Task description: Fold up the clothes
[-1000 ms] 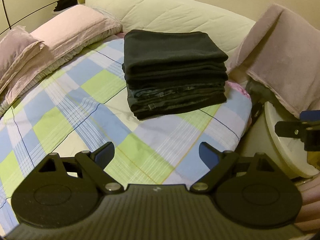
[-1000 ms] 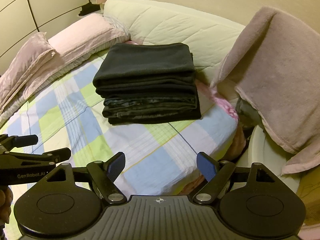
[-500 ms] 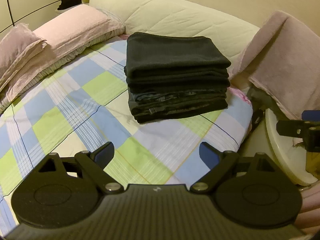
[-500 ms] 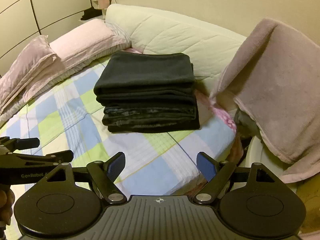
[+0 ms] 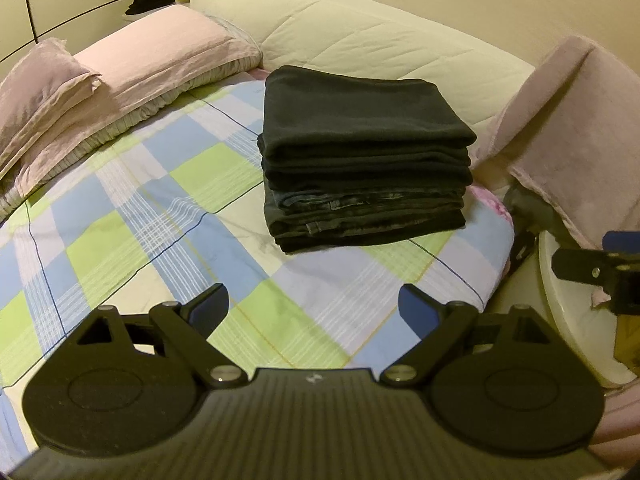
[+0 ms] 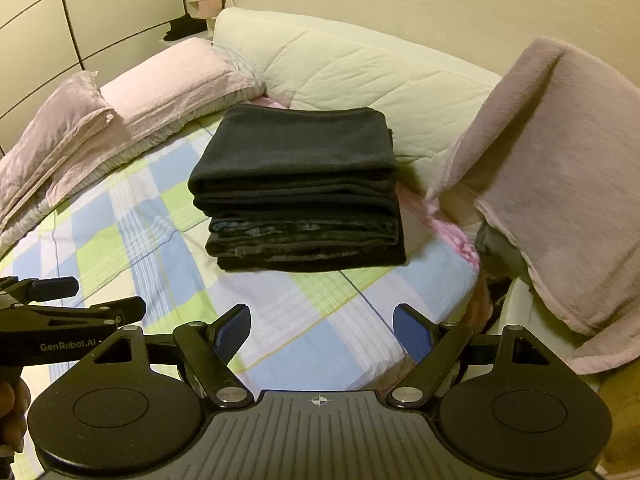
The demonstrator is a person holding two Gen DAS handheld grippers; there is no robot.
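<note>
A neat stack of dark folded clothes [image 5: 366,156] rests on the checkered bedsheet [image 5: 132,216] toward the bed's far right. The same stack of clothes [image 6: 300,188] fills the middle of the right wrist view. My left gripper [image 5: 314,306] is open and empty, hovering over the sheet short of the stack. My right gripper [image 6: 322,330] is also open and empty, above the bed's near edge. The left gripper's body [image 6: 68,312] shows at the left of the right wrist view, held by a hand [image 6: 12,412].
Pink pillows [image 5: 132,68] lie along the bed's left side. A pale padded headboard [image 5: 360,44] stands behind the stack. A pinkish towel [image 6: 560,184] hangs at the right above a round white object [image 5: 568,304] beside the bed.
Both grippers have drawn slightly closer to the stack and lifted a little, so the stack sits lower in the views. The stack itself has not moved and both grippers stay open.
</note>
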